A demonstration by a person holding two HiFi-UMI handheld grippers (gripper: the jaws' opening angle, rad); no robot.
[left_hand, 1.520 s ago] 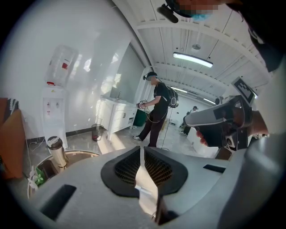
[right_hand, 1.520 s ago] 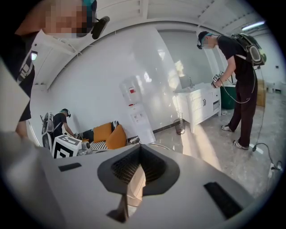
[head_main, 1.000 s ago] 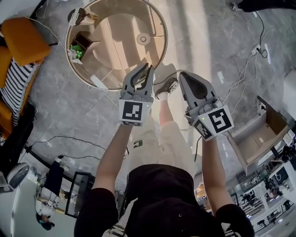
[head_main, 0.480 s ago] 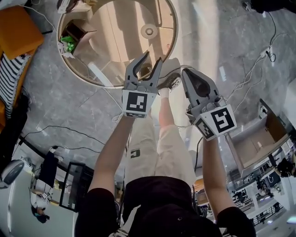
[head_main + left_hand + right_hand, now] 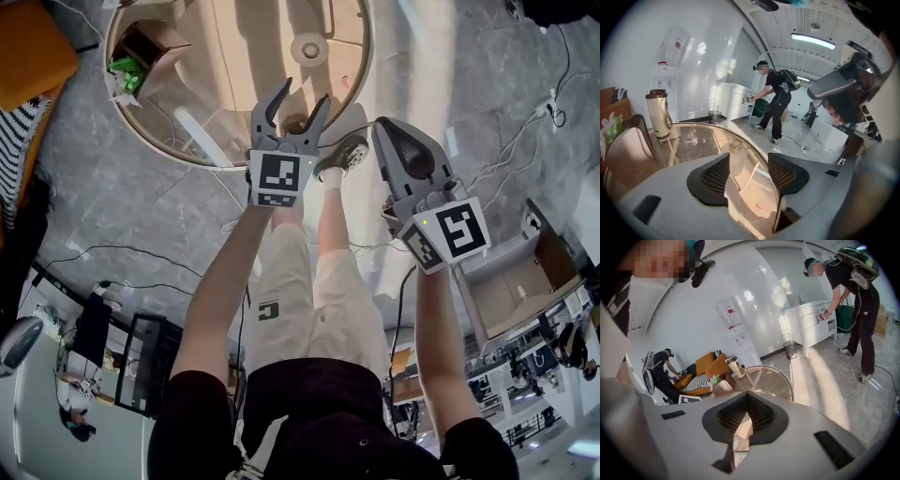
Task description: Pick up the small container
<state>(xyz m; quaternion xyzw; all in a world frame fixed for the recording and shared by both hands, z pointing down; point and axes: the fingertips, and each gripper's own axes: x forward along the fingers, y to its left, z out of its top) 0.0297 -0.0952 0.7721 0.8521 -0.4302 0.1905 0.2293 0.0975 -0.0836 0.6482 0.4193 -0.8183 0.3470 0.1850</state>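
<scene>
- Small container (image 5: 735, 157): it shows through the gap of the left gripper (image 5: 747, 171), whose jaws are opening with nothing between the pads. It is still well ahead of them, standing upright close to the near edge of the round table (image 5: 693, 140).
- The right gripper (image 5: 746, 397) has its jaws pressed together on nothing and is held beside the left one, off the table.
- To do the reach well, I would let the left jaws finish spreading. Then bring them in level and low, with the jar centred so that both pads meet its body together, below the lid.
- The pads are dark with a fine ribbed mesh face, which should bite well on a smooth wall.
- The jar looks like a short cylinder, pale and translucent, with a gold-toned round lid. It seems light and slick, so a one-sided nudge could skate it along the top.
- The tabletop is glossy glass with a thin curved rim and warm wood tones beneath.
- A tall cream jug (image 5: 657, 115) with a dark lid stands at the far left edge, well apart.
</scene>
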